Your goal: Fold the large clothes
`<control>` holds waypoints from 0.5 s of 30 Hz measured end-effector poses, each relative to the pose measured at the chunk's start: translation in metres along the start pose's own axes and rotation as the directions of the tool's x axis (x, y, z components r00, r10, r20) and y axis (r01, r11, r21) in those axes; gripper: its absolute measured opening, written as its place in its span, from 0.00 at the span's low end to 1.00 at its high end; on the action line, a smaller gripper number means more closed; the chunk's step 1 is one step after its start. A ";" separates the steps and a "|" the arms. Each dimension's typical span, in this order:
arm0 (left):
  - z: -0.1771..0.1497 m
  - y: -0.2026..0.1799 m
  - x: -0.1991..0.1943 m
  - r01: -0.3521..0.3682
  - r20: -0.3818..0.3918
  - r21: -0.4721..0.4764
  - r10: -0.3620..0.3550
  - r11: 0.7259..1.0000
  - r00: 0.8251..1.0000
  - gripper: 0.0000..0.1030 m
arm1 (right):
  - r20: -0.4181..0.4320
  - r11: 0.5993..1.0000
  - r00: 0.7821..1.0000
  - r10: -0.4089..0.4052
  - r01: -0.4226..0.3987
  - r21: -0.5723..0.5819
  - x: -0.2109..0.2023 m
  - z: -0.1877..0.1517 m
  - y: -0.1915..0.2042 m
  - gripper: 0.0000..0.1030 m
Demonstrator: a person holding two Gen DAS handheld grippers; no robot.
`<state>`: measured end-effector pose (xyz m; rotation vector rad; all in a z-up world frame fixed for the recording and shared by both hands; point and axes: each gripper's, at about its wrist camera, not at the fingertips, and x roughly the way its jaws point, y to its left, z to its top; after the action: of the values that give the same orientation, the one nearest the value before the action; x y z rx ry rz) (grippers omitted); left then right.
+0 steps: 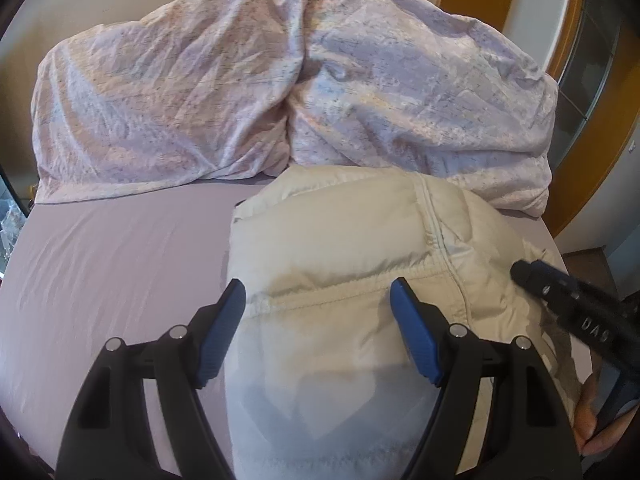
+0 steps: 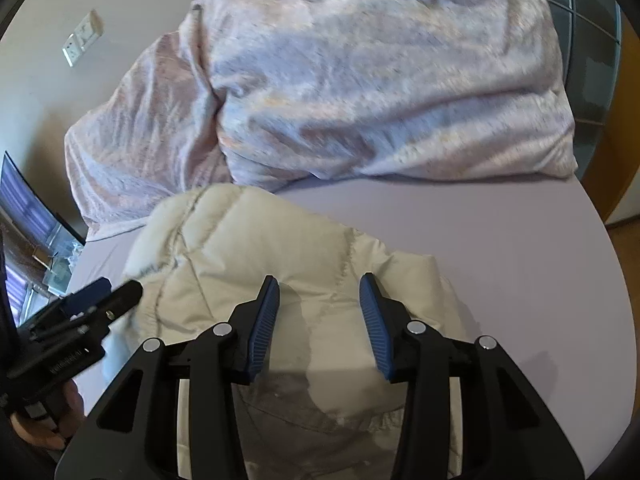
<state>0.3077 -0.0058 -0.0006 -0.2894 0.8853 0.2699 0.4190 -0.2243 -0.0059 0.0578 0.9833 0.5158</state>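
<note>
**Cream puffer jacket on a lilac bed, both tongs above it**

The surface is a bed with a smooth lilac sheet (image 1: 120, 248), lightly creased. Along its far side lies a crumpled duvet (image 1: 280, 92) in a pale pink and lavender print, bunched into two humps with a deep fold between them. Behind it stands a plain beige wall (image 2: 60, 8) carrying a white socket plate (image 2: 82, 42). A curved orange-brown wooden frame (image 1: 596, 152) borders the bed on the right of the left wrist view, with grey glass panels beyond it. At the left edge of the right wrist view a dark screen (image 2: 24, 196) leans near some clutter.

The cream puffer jacket (image 1: 340, 240) lies on the sheet on the near side of the bed, its far edge touching the duvet. It is quilted, with a gathered elastic hem seam running across it, and a greyish lining shows at its near end.

The left gripper (image 1: 318, 304) hovers over the jacket with its blue-padded jaws spread wide; the elastic seam passes between the tips, and the pads are not pressing on the fabric. The right gripper (image 2: 320, 300) sits over the jacket's other side, jaws narrower yet still parted, a puffed ridge of cream fabric rising between the pads; no pinch can be seen. Each gripper appears at the edge of the other's view, just beside it, with part of a hand (image 1: 592, 420) visible underneath.
</note>
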 end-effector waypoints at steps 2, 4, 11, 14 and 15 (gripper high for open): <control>0.001 -0.004 0.003 0.005 -0.001 0.008 -0.005 1.000 1.000 0.73 | -0.005 1.000 1.000 -0.001 0.001 0.015 0.003 -0.003 -0.006 0.43; 0.002 -0.007 0.006 0.012 -0.003 0.014 -0.012 1.000 1.000 0.73 | -0.010 1.000 1.000 -0.003 0.003 0.029 0.006 -0.006 -0.011 0.42; 0.001 -0.016 0.019 0.011 -0.002 0.042 -0.011 0.999 1.000 0.77 | -0.022 0.997 1.000 0.010 -0.008 0.071 0.020 -0.017 -0.026 0.42; -0.001 -0.018 0.025 0.007 -0.001 0.059 -0.007 0.998 1.000 0.79 | -0.016 0.997 1.000 0.014 -0.013 0.082 0.025 -0.024 -0.031 0.42; -0.002 -0.020 0.027 0.004 -0.001 0.067 -0.004 0.998 1.000 0.80 | -0.011 0.996 1.000 0.016 -0.015 0.088 0.026 -0.027 -0.033 0.42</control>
<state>0.3292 -0.0219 -0.0204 -0.2295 0.8924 0.2357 0.4218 -0.2466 -0.0508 0.1412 1.0175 0.4877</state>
